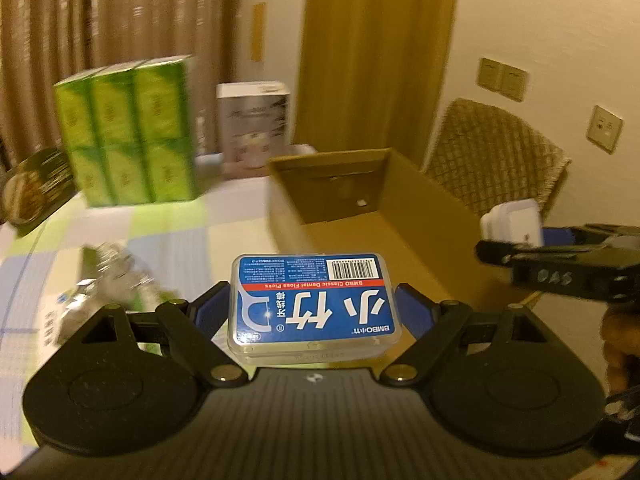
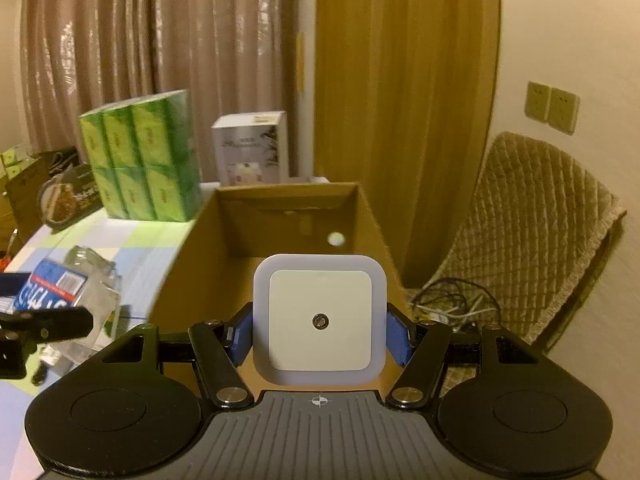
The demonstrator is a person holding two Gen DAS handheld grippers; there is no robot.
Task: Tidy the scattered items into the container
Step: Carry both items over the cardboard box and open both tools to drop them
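Far left hang brown curtains (image 2: 160, 40); a quilted chair (image 2: 532, 220) stands right, beneath wall switches (image 2: 552, 106).

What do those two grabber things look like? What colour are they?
Both look alike. The left gripper and the right gripper have a ribbed grey body with a small crosshair mark, two round black discs, black link arms with shiny metal pins, and blue pads on the fingers. Seen from the left camera, the right gripper's black side carries handwritten digits, too blurred to read.
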